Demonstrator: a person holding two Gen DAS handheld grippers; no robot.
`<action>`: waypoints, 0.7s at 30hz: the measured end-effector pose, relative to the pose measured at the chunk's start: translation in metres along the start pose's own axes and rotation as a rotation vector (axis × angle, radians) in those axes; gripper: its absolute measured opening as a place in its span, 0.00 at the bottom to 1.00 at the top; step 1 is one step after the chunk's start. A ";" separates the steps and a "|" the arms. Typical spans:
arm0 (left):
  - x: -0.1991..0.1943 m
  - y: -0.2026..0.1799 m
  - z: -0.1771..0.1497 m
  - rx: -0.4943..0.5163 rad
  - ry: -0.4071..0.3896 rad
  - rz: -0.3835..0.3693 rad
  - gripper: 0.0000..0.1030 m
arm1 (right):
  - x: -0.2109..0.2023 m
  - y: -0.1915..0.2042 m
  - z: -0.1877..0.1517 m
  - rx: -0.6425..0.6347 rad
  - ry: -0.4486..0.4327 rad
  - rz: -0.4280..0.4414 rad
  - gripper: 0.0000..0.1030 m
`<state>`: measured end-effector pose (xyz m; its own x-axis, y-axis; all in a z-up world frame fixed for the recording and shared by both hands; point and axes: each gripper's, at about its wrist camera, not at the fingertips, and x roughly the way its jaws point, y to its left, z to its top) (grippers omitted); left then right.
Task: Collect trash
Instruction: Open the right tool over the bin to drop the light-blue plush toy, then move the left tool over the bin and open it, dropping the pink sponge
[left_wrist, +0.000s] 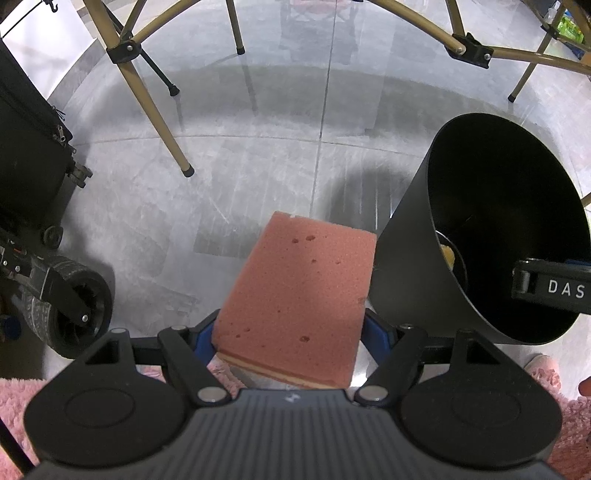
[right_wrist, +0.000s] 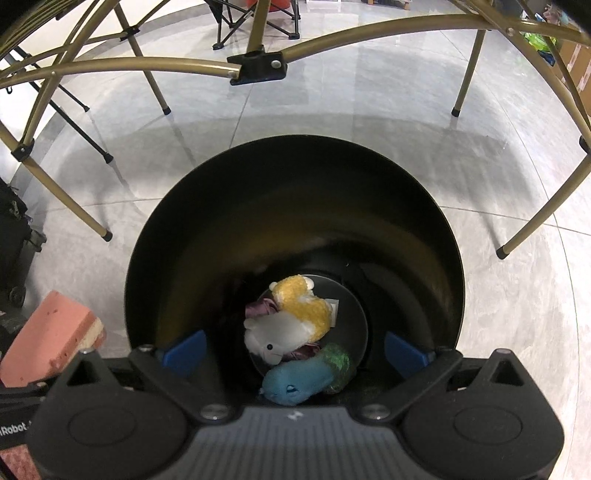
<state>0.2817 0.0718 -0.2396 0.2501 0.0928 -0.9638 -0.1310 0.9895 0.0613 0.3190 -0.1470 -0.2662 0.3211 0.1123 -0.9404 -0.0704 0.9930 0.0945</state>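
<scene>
A pink sponge block (left_wrist: 299, 295) with a tan layer underneath is clamped between the blue pads of my left gripper (left_wrist: 291, 332), which is shut on it above the floor. Just right of it stands the black bin (left_wrist: 406, 266). In the right wrist view my right gripper (right_wrist: 295, 350) hangs open over the mouth of the bin (right_wrist: 295, 166), with nothing between its blue fingers (right_wrist: 184, 350). At the bin's bottom lie a yellow-and-white plush toy (right_wrist: 295, 314) and a blue plush toy (right_wrist: 299, 380). The sponge (right_wrist: 51, 332) shows at that view's left edge.
Gold folding-table legs (left_wrist: 159, 110) and braces (right_wrist: 258, 66) stand around the bin on the grey tiled floor. A black wheeled case (left_wrist: 29, 158) and a rubber wheel (left_wrist: 81, 314) sit at the left. Pink fluffy fabric (left_wrist: 14, 398) lies at the lower edges.
</scene>
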 end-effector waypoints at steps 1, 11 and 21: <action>-0.001 0.001 0.000 0.000 -0.004 -0.002 0.75 | -0.001 0.000 0.000 -0.001 -0.001 -0.001 1.00; -0.023 -0.002 0.000 -0.011 -0.074 0.018 0.75 | -0.017 -0.005 0.000 0.001 -0.041 -0.002 1.00; -0.058 -0.021 0.001 0.016 -0.171 0.011 0.75 | -0.053 -0.044 0.001 0.061 -0.140 -0.012 1.00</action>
<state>0.2705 0.0459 -0.1848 0.4085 0.1202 -0.9048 -0.1196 0.9898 0.0775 0.3064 -0.1966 -0.2203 0.4500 0.0999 -0.8874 -0.0092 0.9942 0.1073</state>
